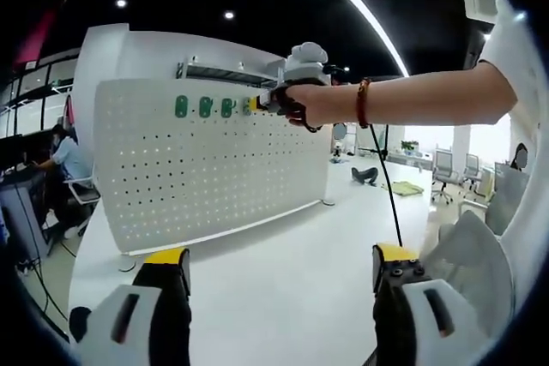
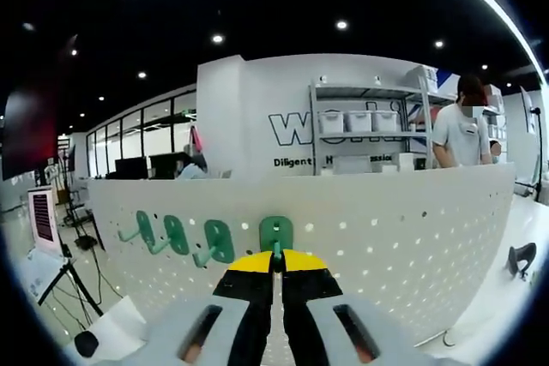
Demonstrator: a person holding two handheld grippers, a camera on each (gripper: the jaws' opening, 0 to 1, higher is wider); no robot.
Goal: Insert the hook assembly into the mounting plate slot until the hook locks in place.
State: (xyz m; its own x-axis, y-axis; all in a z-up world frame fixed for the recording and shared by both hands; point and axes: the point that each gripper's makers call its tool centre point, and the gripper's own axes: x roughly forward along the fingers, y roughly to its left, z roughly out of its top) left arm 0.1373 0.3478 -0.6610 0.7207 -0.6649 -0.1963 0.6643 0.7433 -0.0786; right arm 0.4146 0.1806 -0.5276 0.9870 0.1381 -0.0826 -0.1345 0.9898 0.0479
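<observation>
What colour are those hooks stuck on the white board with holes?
Green. The hooks on the pegboard show best in the right gripper view.

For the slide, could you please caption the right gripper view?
Right gripper shut on a green hook at the white pegboard, beside three mounted hooks.

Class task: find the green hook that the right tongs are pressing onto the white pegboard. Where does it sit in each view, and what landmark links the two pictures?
Left gripper view: the green hook sits upper centre, at the tip of the right tongs reaching in from the right.
Right gripper view: lower centre, just above the tongs' yellow tips.
Shared landmark: the row of three green hooks already on the white pegboard.
</observation>
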